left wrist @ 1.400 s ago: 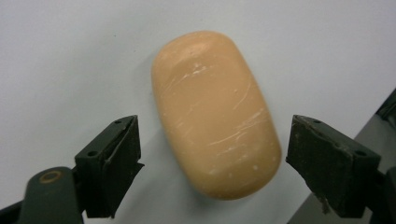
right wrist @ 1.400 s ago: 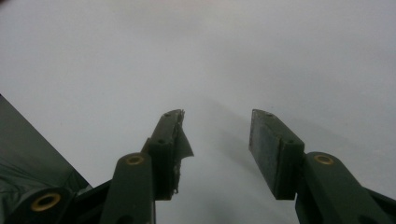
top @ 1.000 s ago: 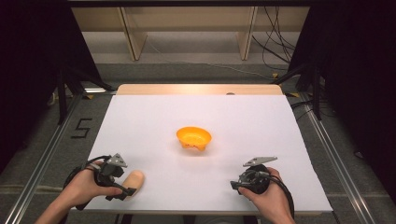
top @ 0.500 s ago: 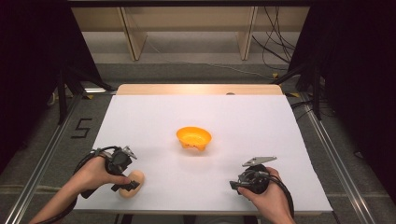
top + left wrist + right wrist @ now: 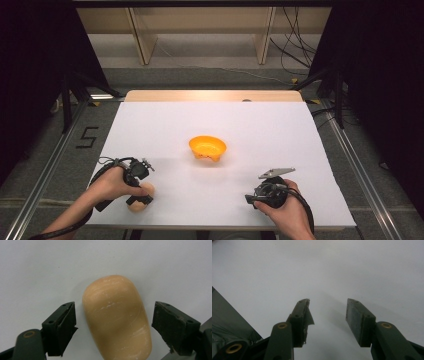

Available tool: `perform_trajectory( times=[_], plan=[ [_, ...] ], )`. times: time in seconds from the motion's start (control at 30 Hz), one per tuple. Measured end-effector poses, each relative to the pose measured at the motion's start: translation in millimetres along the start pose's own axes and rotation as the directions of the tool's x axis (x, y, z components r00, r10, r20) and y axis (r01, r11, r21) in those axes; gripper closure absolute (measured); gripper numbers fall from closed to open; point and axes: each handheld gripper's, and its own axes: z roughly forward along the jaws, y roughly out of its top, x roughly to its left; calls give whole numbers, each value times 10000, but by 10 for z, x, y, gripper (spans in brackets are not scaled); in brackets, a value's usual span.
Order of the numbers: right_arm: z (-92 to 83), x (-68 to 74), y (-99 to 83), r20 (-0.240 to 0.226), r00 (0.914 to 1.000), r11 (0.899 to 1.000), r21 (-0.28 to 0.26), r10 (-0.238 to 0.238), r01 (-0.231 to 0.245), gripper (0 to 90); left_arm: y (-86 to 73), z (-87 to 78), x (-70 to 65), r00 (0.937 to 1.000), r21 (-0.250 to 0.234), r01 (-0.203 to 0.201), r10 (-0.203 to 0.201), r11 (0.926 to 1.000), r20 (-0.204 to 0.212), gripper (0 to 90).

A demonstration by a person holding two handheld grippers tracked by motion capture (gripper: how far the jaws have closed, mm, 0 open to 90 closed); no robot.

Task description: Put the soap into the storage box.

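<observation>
High view showed a white table (image 5: 225, 120) with an orange bowl (image 5: 207, 148) near its middle. At the near left corner the person's left hand (image 5: 112, 184) held the left gripper (image 5: 141, 192) pointed down over a tan, rounded bread-like object (image 5: 140, 199) lying on the table close to the front edge. In the left gripper view the object (image 5: 117, 317) lay on the white surface between the two black jaws, which stood wide apart with a clear gap on each side, touching nothing; the claw was released. At the near right the right hand (image 5: 285, 212) held the right gripper (image 5: 254, 199) low over bare table, well apart from the bowl and the object, its grey three-cornered plate (image 5: 276, 173) on top. The right gripper view showed its jaws spread, with white table between them, so that claw was released too
</observation>
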Motion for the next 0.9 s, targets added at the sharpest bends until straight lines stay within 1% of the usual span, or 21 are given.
perform_trajectory(
  times=[0.03, 0.07, 0.13, 0.17, 0.2, 0.27, 0.33, 0.37, 0.43, 0.47, 0.5, 0.53, 0.57, 0.63, 0.67, 0.73, 0.77, 0.8, 0.83, 0.87, 0.9],
  plan=[
    [0, 1, -1, 1, 10000, 10000, 6, 4, -4, 539, 6, 9, -5, 9999, 55, 125, -125, 9999, 34, 187],
    [2, 2, -1, 9, 10000, 10000, 14, 3, -3, 539, 5, 21, -25, 9988, 168, 472, -475, 9987, 124, 187],
    [4, 2, -1, 10, 10000, 10000, 9, -5, 5, 538, 2, 39, -26, 9988, 170, 474, -475, 9987, 96, 189],
    [4, 3, -1, 5, 10000, 10000, 13, 13, -13, 537, 10, 53, -22, 9988, 359, 475, -478, 9982, 71, 190],
    [4, 3, -1, -2, 10000, 10000, 13, 19, -19, 537, 10, 57, -22, 9989, 427, 475, -476, 9980, 11, 194],
    [4, 4, -2, -5, 10000, 10000, 10, 19, -19, 537, 8, 73, -16, 9983, 472, 571, -574, 9973, 46, 196],
    [6, 5, -2, -11, 10000, 10000, 14, 18, -18, 536, 3, 88, -16, 9980, 388, 626, -629, 9973, 60, 198],
    [7, 5, -2, -14, 10000, 10000, 16, 17, -17, 537, 2, 98, -15, 9976, 474, 684, -689, 9965, 98, 201],
    [6, 7, -2, -21, 10000, 10000, 25, 29, -29, 537, 2, 111, -10, 9978, 612, 641, -650, 9961, 133, 213],
    [18, 10, -6, -25, 10000, 9999, -100, 59, -59, 537, -5, 129, -12, 9978, 569, 641, -649, 9963, 117, 220],
    [17, 11, -6, -23, 10000, 9999, -92, 55, -55, 537, -4, 131, -7, 9985, 741, 531, -541, 9958, 120, 230],
    [7, 9, -3, -21, 10000, 10000, 9, -10, 10, 536, -8, 146, -11, 9981, 725, 578, -591, 9957, 169, 242],
    [8, 10, -4, -21, 10000, 10000, 6, -7, 7, 537, -11, 155, -11, 9984, 702, 541, -553, 9961, 145, 257],
    [8, 11, -5, -21, 10000, 10000, 4, -17, 17, 536, -11, 149, -9, 9991, 805, 380, -393, 9960, 136, 279],
    [6, 10, -6, -31, 10000, 10000, 16, -28, 28, 536, -9, 137, -4, 9996, 888, 238, -249, 9958, 114, 296],
    [9, 10, -6, -16, 10000, 10000, 9, -25, 25, 536, -13, 137, -2, 9998, 828, 154, -164, 9964, 114, 316],
    [11, 11, -6, -35, 10000, 10000, 5, -26, 26, 536, -11, 139, 20, 9996, 733, -266, 262, 9970, 62, 317],
    [12, 12, -6, -32, 10000, 10000, 6, -31, 31, 536, -11, 139, 20, 9996, 733, -266, 262, 9970, 62, 318],
    [12, 14, -7, -44, 10000, 10000, 12, -18, 18, 536, -24, 130, 2, 9996, 858, -216, 200, 9961, 194, 319],
    [11, 14, -7, -38, 10000, 10000, 14, -17, 17, 535, -19, 126, 24, 9980, 829, -629, 622, 9946, 115, 320],
    [11, 14, -7, -35, 10000, 10000, 18, -19, 19, 536, -27, 134, 27, 9972, 713, -749, 745, 9946, 85, 321]
  ],
)
